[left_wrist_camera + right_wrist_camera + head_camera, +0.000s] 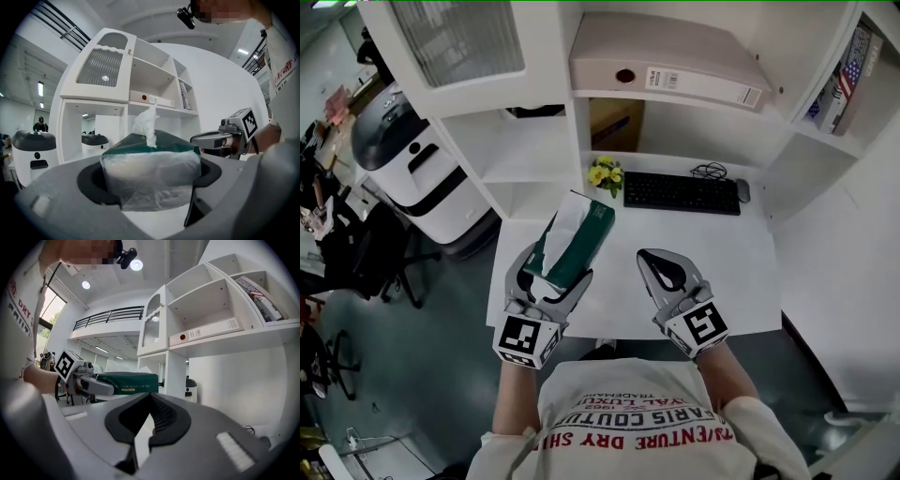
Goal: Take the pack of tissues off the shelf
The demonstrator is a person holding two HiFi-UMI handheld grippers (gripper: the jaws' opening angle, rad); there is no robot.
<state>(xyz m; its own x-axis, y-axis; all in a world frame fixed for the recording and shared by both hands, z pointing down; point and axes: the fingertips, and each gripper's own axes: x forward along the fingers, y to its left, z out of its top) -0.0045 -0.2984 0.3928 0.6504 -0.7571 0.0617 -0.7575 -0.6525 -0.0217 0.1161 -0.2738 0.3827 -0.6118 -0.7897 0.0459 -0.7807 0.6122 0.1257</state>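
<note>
The pack of tissues (578, 236) has a dark green top, clear plastic wrap and a white tissue sticking out. It hangs tilted over the left part of the white desk (731, 272), in front of the shelf unit. My left gripper (555, 274) is shut on its near end; in the left gripper view the pack (150, 171) fills the gap between the jaws of the left gripper (150, 190). My right gripper (659, 265) hovers over the desk to the right, shut and empty. In the right gripper view, the right gripper (147, 420) sees the pack (129, 380) at its left.
A black keyboard (680, 194), a mouse (742, 190) and yellow flowers (605, 174) lie at the back of the desk. A beige binder (675, 66) lies on the shelf above, books (844, 80) at the right. A white and black machine (403, 159) stands left of the shelves.
</note>
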